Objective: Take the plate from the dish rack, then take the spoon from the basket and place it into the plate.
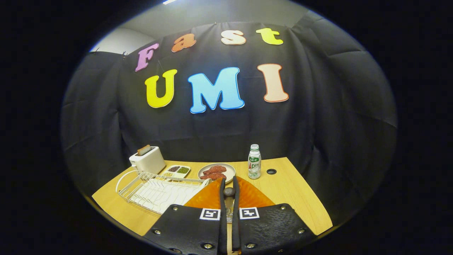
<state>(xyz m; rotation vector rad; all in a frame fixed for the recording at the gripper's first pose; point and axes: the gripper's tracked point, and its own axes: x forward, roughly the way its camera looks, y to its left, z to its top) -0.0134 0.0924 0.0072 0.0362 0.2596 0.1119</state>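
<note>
we are gripping the spoon (229, 193) in our gripper (229, 205), hovering over the orange plate (253, 196) at lower centre; release is remaining.

This is a staged kitchen corner inside a recording booth: a light wooden table (293, 191) stands before a black cloth wall (318, 117), carrying a white toaster (148, 160), a white wire dish rack (159, 189) and a round plate of food (217, 172).
</note>
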